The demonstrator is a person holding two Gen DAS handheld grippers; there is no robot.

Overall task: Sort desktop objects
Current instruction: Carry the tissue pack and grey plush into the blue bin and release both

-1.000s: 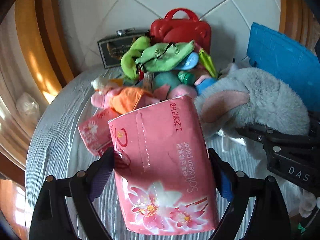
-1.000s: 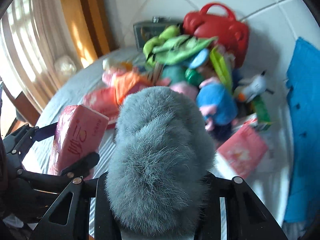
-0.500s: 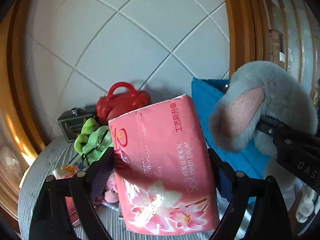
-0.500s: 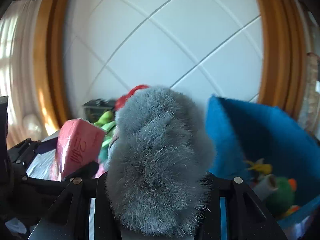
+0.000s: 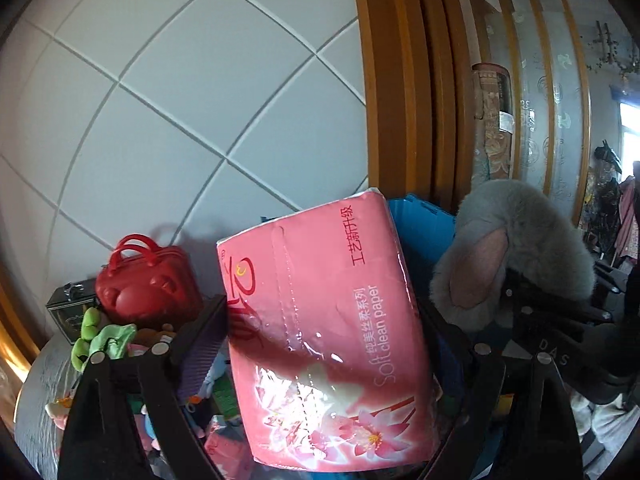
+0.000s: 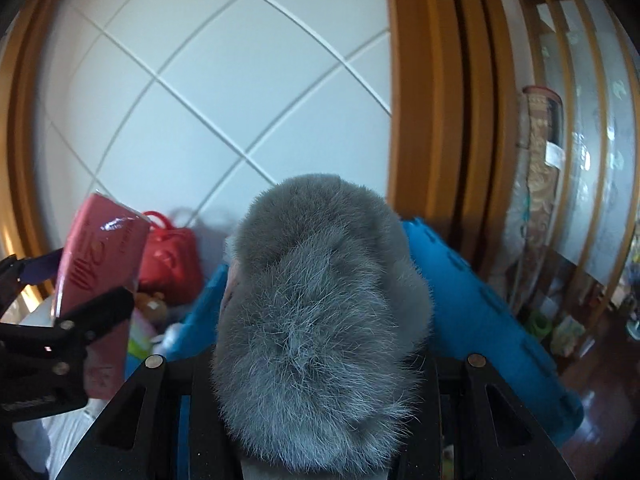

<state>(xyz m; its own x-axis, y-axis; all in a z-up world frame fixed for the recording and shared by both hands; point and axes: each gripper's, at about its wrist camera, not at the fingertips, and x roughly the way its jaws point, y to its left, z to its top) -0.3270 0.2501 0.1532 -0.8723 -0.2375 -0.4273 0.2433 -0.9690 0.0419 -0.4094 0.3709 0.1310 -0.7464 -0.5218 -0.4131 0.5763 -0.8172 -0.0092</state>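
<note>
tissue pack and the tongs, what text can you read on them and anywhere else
"Soft clean paper": white print on the pink tissue pack.
"工艺新升级": red characters near the pack's top edge.
White Chinese line beside "Soft clean paper": too small to read surely.
"DAS": on the right tongs, rest cut off.
Dark box: print unreadable.

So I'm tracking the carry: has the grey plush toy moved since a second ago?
Yes. The grey plush toy, clamped in the right gripper, has risen off the table and swung right, from the red handbag toward the blue bin.
</note>
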